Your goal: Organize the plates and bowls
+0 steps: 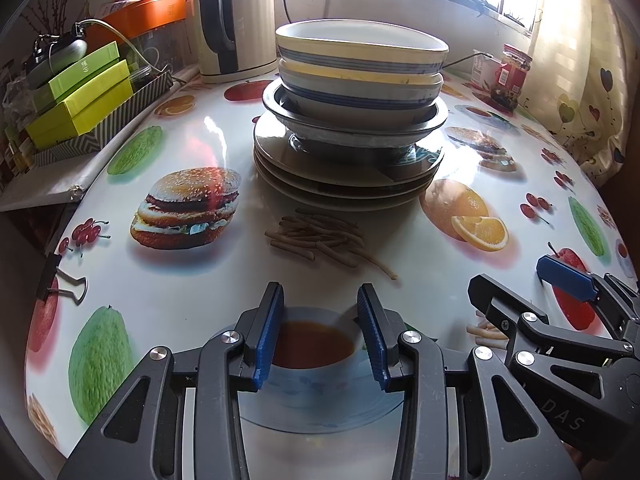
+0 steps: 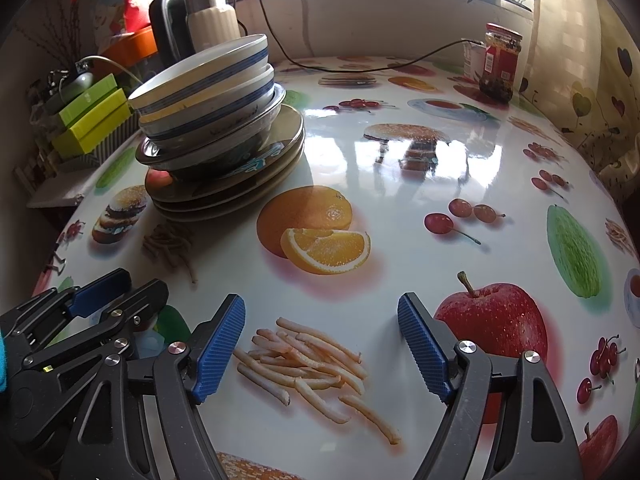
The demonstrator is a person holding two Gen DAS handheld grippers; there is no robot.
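Both sets of jaws stand spread with nothing pinched between them. The left gripper (image 1: pixel 320 332) keeps a narrower gap, its blue pads parted over a printed cup of tea on the bench (image 1: pixel 200 280) cloth. The right gripper (image 2: pixel 320 344) is spread much wider, its pads either side of a printed heap of fries. Both point steeply down at the glossy cloth near its front edge, side by side, and neither touches any dish.

The stack of plates and bowls (image 1: pixel 352 120) sits toward the back of the bench, well apart from both grippers. Three flat plates lie at the bottom, a dark-rimmed bowl rests on them, and white bowls with blue stripes are nested on top, the uppermost tilted.

The left wrist view faces the stack head-on and shows the right gripper (image 1: pixel 560 320) at its lower right corner, jaws parted. It also shows a binder clip (image 1: pixel 64 284) on the bench's left edge and green boxes (image 1: pixel 80 96) at the left.

The right wrist view sees the same stack (image 2: pixel 216 120) from the side, at upper left, and the left gripper (image 2: pixel 116 300) at lower left. It opens onto the bare right half of the bench, where a red-labelled jar (image 2: pixel 500 60) stands near the window and a black cable (image 2: pixel 380 66) trails across.

A kettle (image 1: pixel 236 20) stands behind the stack.
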